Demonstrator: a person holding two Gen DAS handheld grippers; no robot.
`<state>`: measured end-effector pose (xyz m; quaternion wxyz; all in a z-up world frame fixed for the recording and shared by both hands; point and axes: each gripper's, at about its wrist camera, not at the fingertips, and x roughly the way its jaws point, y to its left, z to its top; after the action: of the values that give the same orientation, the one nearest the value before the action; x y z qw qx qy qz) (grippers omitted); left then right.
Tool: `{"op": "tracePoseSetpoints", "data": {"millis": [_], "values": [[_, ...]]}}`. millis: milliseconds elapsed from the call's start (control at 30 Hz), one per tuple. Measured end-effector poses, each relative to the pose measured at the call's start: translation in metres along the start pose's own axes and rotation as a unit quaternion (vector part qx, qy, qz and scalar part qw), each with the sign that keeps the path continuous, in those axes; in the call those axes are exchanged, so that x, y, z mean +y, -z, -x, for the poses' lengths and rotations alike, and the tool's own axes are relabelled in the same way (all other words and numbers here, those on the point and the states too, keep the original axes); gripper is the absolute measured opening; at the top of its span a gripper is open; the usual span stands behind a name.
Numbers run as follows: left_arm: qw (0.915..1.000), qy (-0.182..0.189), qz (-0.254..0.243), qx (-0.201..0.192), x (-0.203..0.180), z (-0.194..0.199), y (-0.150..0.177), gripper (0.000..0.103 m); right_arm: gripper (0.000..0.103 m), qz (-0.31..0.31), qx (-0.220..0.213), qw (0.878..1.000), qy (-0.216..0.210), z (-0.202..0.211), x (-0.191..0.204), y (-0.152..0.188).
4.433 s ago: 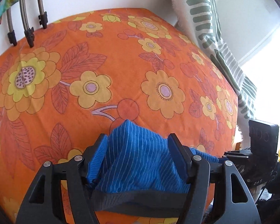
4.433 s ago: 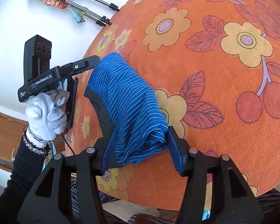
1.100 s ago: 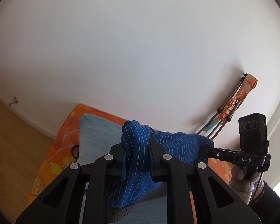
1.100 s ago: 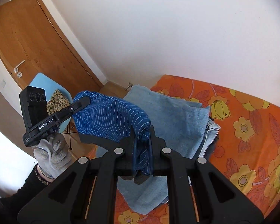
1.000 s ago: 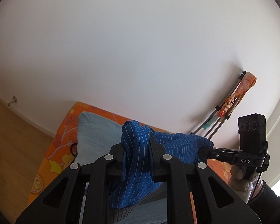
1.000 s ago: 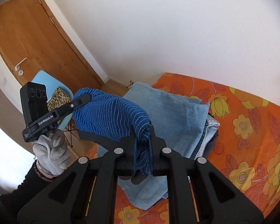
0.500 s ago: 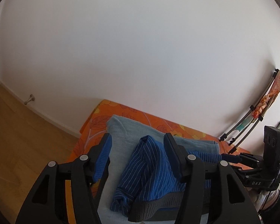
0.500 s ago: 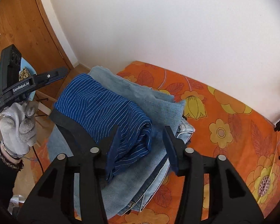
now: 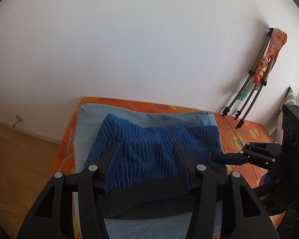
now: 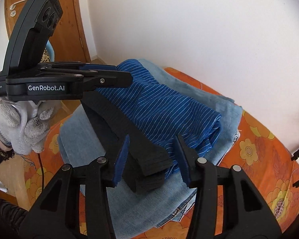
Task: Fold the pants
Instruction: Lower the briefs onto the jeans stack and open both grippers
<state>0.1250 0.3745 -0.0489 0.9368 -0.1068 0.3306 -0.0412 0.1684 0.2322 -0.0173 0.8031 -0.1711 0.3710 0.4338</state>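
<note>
We read "GenRobot.AI" and "Data Acquisition System" on the left gripper [image 10: 117, 77]. One folded pair of blue pinstriped pants [image 10: 159, 107] with a black ribbed waistband lies on a stack of light denim [image 10: 83, 139] on the orange floral bed [image 10: 259, 153]. Both grippers, right gripper [image 10: 152, 157] included, have just been closing slightly, pads apart, straddling the pants unclamped.

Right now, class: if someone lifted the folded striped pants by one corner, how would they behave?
The striped pants would probably flop and unfold: soft knit, loosely layered folds. Likely light; they barely dent the jeans below. The ribbed waistband may hang heavier.
</note>
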Motion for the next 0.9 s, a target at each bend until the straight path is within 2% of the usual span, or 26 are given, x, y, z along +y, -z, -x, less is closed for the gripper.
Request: {"op": "tracePoseSetpoints", "data": {"millis": [33, 100, 167, 333, 533, 833, 900], "values": [[0.9999, -0.015, 0.000, 0.005, 0.007, -0.005, 0.002, 0.052, 0.048, -0.011, 0.007, 1.000, -0.007, -0.004, -0.006, 0.003], [0.9994, -0.012, 0.027, 0.018, 0.024, -0.012, 0.007, 0.051, 0.045, -0.022, 0.018, 1.000, -0.012, -0.009, -0.014, 0.008], [0.9984, -0.027, 0.045, 0.023, 0.038, -0.014, 0.011, 0.045, 0.040, -0.019, 0.025, 0.999, -0.009, -0.015, -0.019, 0.012], [0.9975, -0.048, 0.044, 0.028, 0.046, -0.005, 0.018, 0.045, 0.040, -0.015, 0.026, 0.999, -0.013, -0.012, -0.022, 0.015], [0.9963, -0.084, 0.004, 0.017, 0.005, 0.030, 0.018, 0.045, 0.041, -0.022, 0.007, 1.000, -0.011, 0.016, -0.017, 0.023], [0.9935, -0.107, -0.027, -0.027, -0.077, 0.100, 0.022, 0.045, 0.047, -0.029, -0.048, 0.998, 0.006, 0.108, -0.008, 0.054], [0.9919, -0.118, -0.029, -0.037, -0.092, 0.110, 0.029, 0.053, 0.047, -0.032, -0.059, 0.998, 0.014, 0.130, -0.006, 0.059]]}}
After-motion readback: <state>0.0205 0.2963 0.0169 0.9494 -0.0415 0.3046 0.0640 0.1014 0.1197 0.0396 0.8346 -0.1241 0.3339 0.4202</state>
